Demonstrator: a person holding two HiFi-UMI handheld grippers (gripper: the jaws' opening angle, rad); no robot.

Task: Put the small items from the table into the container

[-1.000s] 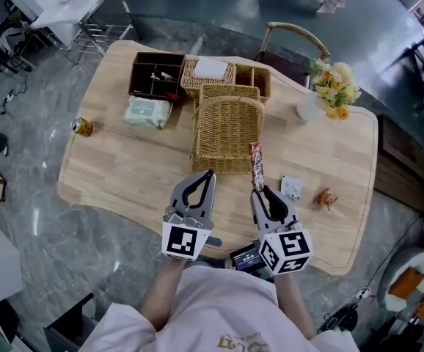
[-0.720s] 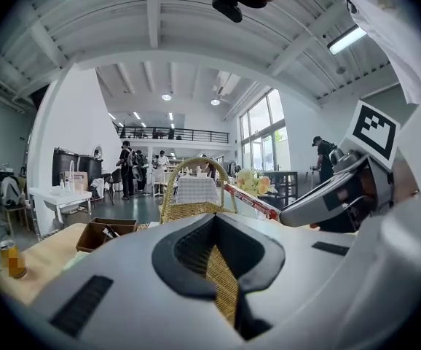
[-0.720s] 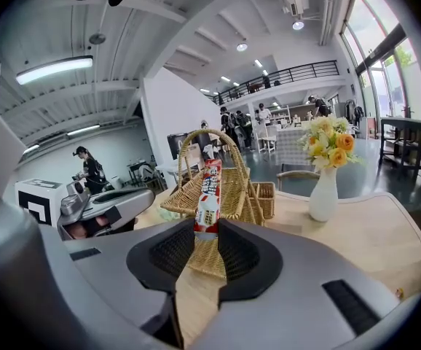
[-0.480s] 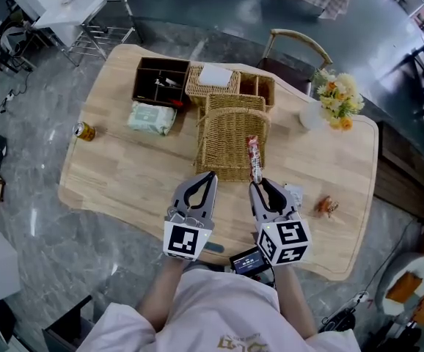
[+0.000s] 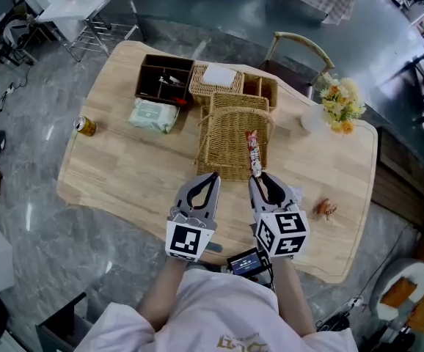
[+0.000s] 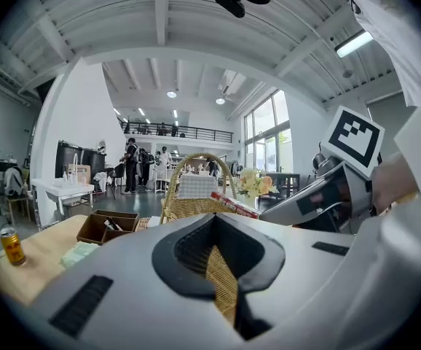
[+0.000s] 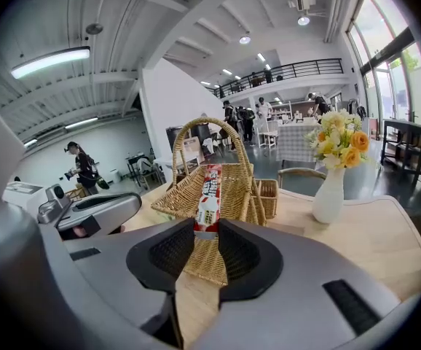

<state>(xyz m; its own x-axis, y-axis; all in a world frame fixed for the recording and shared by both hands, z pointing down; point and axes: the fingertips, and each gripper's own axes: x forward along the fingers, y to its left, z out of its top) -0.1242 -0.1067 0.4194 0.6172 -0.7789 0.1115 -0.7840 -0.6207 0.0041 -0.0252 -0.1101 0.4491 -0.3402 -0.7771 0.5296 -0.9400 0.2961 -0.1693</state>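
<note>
My right gripper [image 5: 259, 176] is shut on the lower end of a red-and-white snack bar [image 5: 254, 152]. The bar stands up from the jaws and reaches over the near right part of the wicker basket [image 5: 227, 134], which has a hoop handle. In the right gripper view the bar [image 7: 208, 192] rises between the pads in front of the basket [image 7: 168, 201]. My left gripper [image 5: 207, 176] hovers beside it, near the basket's front edge, shut and with nothing in it. A small orange-red item [image 5: 324, 209] lies on the table to the right.
Behind the basket stand a dark divided box [image 5: 166, 79], a small wicker tray with a white napkin [image 5: 216, 78] and a wooden box [image 5: 261, 88]. A wipes pack [image 5: 152, 114] and a can [image 5: 86, 126] lie at the left. A vase of flowers [image 5: 335, 103] stands at the right.
My right gripper has carried the snack bar a little forward, so the bar now reaches further over the basket. The left gripper has stayed where it was.
</note>
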